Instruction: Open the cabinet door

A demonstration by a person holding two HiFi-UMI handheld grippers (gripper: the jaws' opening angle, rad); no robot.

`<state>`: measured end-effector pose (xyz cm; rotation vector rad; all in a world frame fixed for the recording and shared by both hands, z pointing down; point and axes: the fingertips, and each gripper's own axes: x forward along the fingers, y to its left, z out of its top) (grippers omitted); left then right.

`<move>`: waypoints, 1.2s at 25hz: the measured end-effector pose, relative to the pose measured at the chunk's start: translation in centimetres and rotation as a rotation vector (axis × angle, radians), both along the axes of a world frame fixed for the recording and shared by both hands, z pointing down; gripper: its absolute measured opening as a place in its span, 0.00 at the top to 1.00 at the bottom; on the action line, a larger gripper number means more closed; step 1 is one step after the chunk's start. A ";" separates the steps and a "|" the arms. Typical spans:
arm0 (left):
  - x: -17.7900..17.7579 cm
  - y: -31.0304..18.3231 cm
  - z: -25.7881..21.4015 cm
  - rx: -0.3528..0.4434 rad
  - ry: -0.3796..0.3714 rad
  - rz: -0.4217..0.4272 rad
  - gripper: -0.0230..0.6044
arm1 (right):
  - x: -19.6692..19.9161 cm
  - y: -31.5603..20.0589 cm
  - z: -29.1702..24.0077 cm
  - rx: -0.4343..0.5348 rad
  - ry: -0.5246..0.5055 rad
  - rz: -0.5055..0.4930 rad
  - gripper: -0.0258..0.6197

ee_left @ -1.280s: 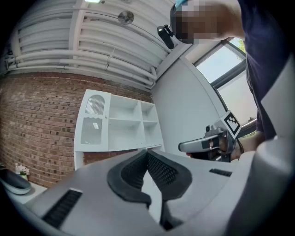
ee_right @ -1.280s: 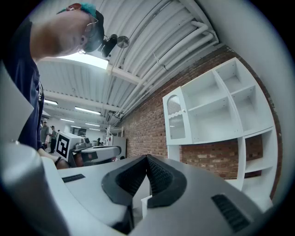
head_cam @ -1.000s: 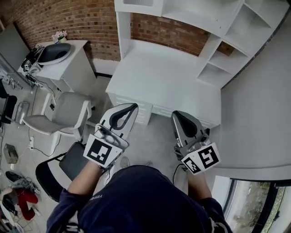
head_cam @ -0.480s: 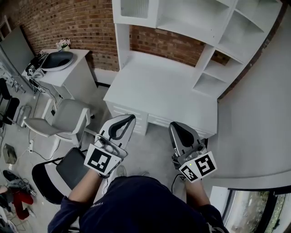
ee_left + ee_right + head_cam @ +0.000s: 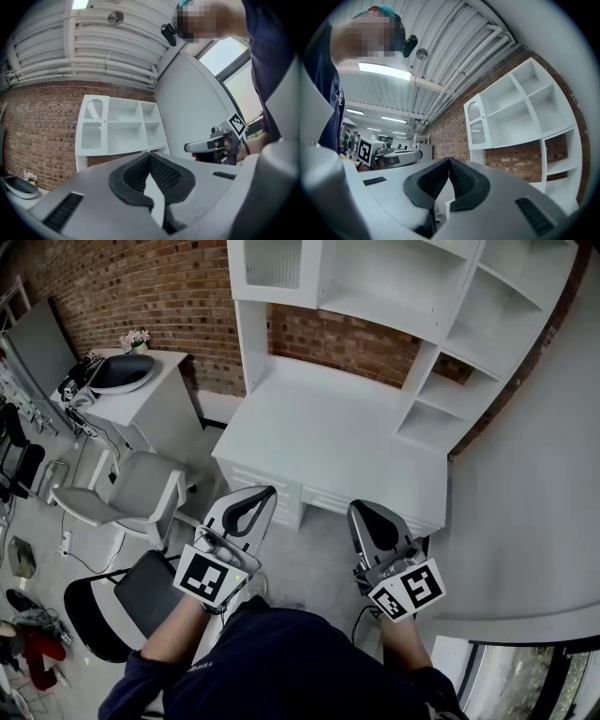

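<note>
The left gripper [image 5: 268, 491] and right gripper [image 5: 360, 508] are side by side. Both have jaws pressed together w/ nothing in them. The white desk [image 5: 328, 432] is just ahead. The cabinet door [image 5: 275, 262] is at 12 o'clock, well apart from both, prob. closed.
</note>
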<state>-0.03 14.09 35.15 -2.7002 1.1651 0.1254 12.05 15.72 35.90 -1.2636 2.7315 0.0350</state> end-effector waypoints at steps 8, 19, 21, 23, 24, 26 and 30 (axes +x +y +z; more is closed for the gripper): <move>0.6 -3.5 0.6 0.002 0.000 0.019 0.95 | 0.6 -3.2 0.4 -0.004 0.012 0.016 0.92; -2.1 -13.9 0.4 0.008 0.031 0.060 0.95 | -2.5 -13.0 0.4 -0.007 0.028 0.046 0.92; -3.2 -16.1 0.3 0.008 0.037 0.067 0.95 | -3.8 -15.0 0.1 -0.004 0.031 0.050 0.92; -4.4 -18.1 0.1 0.012 0.043 0.075 0.95 | -5.1 -16.9 -0.1 -0.001 0.036 0.053 0.92; -5.0 -19.1 0.0 0.013 0.041 0.079 0.95 | -5.8 -17.9 -0.2 0.001 0.037 0.056 0.92; -6.2 -21.0 0.3 0.007 0.020 0.087 0.95 | -7.0 -19.8 -0.3 0.001 0.040 0.065 0.92; -8.4 -24.7 0.3 0.010 0.025 0.115 0.95 | -9.4 -23.3 -0.5 0.001 0.046 0.083 0.92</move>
